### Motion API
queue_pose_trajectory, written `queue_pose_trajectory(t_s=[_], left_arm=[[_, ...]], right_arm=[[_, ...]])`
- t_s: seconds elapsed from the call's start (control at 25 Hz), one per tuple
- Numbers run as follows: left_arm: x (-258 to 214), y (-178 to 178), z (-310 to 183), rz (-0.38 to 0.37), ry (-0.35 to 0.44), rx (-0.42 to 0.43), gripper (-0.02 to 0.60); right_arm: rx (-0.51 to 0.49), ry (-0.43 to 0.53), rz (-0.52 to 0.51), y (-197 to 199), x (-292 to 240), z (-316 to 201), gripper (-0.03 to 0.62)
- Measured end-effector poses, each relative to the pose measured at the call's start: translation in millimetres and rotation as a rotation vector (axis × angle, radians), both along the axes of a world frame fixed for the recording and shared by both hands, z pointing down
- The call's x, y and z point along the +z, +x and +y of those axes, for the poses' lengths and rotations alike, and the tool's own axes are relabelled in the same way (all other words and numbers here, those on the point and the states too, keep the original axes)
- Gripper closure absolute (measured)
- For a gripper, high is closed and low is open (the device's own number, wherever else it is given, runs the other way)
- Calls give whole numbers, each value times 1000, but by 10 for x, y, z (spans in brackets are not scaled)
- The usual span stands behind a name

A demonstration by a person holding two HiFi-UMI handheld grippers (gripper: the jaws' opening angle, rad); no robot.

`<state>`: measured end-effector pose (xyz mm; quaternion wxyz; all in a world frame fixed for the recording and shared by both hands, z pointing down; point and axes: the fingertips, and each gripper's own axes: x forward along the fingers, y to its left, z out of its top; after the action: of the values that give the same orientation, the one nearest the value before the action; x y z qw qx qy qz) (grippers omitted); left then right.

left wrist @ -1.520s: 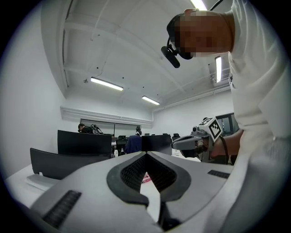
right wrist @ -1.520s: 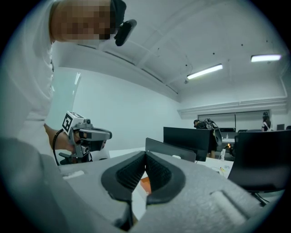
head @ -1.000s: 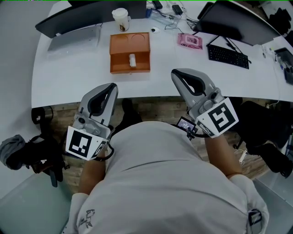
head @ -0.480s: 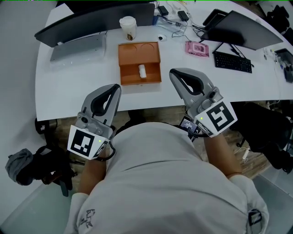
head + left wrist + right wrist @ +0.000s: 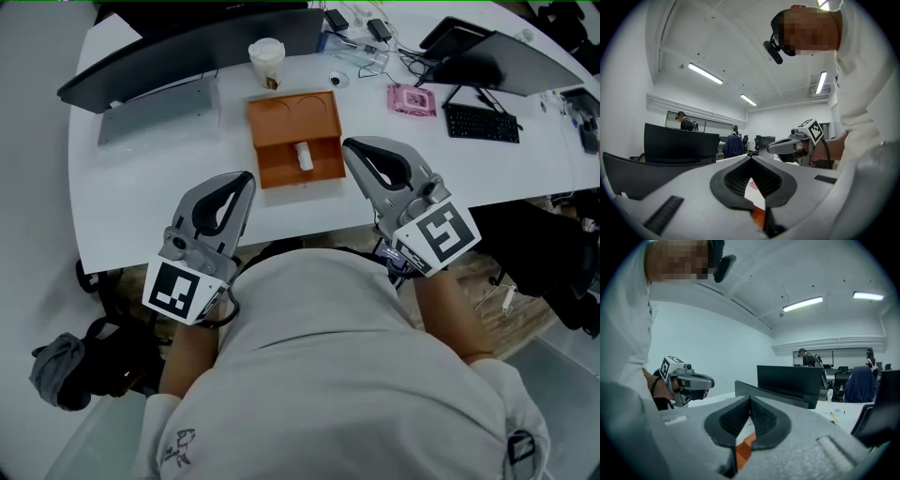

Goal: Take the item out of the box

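An orange box lies open on the white desk. Its lid is folded back, and a small white cylinder lies in its tray. My left gripper is shut and empty, hovering over the desk's near edge, left of and below the box. Shut too, with nothing in it, my right gripper has its tip beside the box's right edge. In the left gripper view the left gripper has its jaws meeting, with the orange box showing below. The right gripper looks the same in its own view.
Behind the box stands a paper cup. A dark monitor and a grey slab are at back left. A pink packet, a keyboard and a second monitor are at right. A bag lies on the floor.
Both grippers have moved forward toward the desk, and the box now lies closer between them. Their jaws stay shut.
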<state>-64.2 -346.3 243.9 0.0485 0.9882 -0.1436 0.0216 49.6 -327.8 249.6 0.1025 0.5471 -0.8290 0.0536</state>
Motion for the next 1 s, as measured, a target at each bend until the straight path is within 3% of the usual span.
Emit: queue_pose_trajectory(t_s=[0.16, 0.56, 0.76, 1.0], left_arm=[[140, 13, -199, -24, -21, 34, 583], [496, 118, -561, -2, -74, 73, 583], [1098, 80, -580, -152, -103, 110, 583], [1552, 115, -588, -196, -169, 118, 583]], right_arm=[[20, -50, -15, -15, 199, -233, 589], [60, -223, -61, 29, 981, -617, 557], [58, -307, -66, 1, 1401, -693, 539], [75, -407, -103, 27, 1912, -745, 522]])
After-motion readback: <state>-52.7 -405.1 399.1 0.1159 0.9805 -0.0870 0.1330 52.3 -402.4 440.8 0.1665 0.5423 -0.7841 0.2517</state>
